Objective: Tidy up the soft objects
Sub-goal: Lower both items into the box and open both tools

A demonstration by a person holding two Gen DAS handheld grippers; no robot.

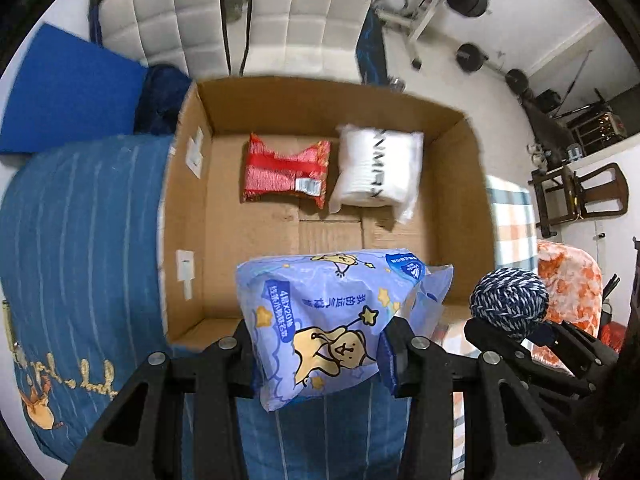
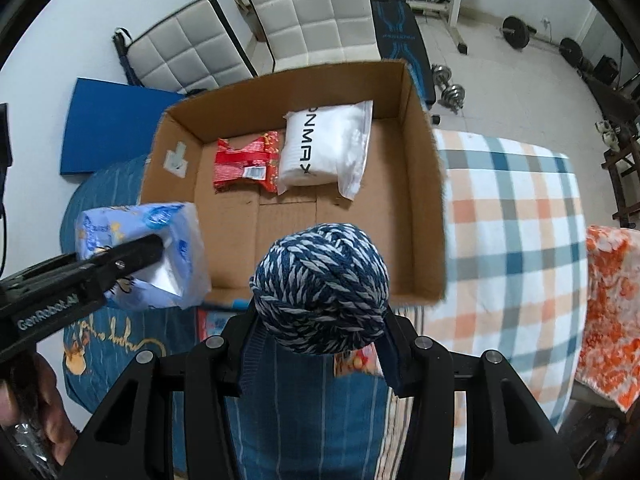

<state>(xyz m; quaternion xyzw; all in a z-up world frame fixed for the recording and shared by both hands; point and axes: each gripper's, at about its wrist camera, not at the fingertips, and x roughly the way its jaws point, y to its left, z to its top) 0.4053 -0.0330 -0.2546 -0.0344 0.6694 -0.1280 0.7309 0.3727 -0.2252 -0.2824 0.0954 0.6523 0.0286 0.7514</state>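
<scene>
My left gripper (image 1: 316, 352) is shut on a light blue tissue pack with cartoon bears (image 1: 328, 320), held above the near edge of an open cardboard box (image 1: 188, 216). The pack also shows in the right wrist view (image 2: 140, 256), at the box's near left corner. My right gripper (image 2: 320, 336) is shut on a blue and white yarn ball (image 2: 322, 286), held over the near wall of the box (image 2: 424, 184). The ball shows in the left wrist view (image 1: 508, 302). Inside the box lie a red packet (image 1: 286, 170) (image 2: 246, 164) and a white pillow-like pack (image 1: 378, 168) (image 2: 328, 146), side by side at the far end.
The box rests on a bed with a blue striped cover (image 1: 80, 240) and a plaid blanket (image 2: 512, 248). An orange patterned cloth (image 2: 612, 312) lies at the right. White padded chairs (image 2: 316, 12), a blue mat (image 2: 116, 128) and weights (image 2: 452, 92) stand beyond the box.
</scene>
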